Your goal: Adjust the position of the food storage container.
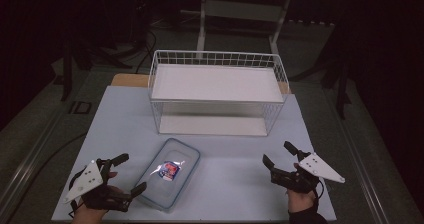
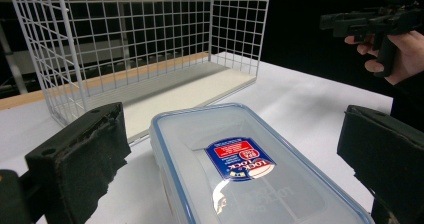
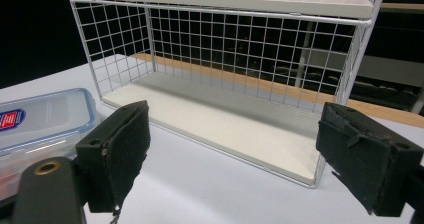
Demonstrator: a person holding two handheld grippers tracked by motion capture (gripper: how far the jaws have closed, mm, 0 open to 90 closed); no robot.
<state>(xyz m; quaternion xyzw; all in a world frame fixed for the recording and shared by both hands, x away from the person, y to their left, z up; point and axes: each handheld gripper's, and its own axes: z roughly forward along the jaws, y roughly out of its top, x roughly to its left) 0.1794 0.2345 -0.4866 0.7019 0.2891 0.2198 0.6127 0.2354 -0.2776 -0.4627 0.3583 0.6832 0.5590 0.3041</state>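
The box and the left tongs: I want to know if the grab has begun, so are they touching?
Apart. In the left gripper view the open left tongs straddle the box, with bare table visible between each jaw and its rim.

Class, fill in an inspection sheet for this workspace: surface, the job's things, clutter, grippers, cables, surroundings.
Surface: pale blue table, bare in front of the rack.
Job's things: clear lidded container with a blue rim, lying flat; white wire rack behind it, its shelves bare.
Clutter: nothing seen.
Grippers: left hand-held gripper open, jaws either side of the container's near end; right hand-held gripper open, holding nothing.
Cables: dark cables on the floor at far left.
Surroundings: dark room, table frame behind.
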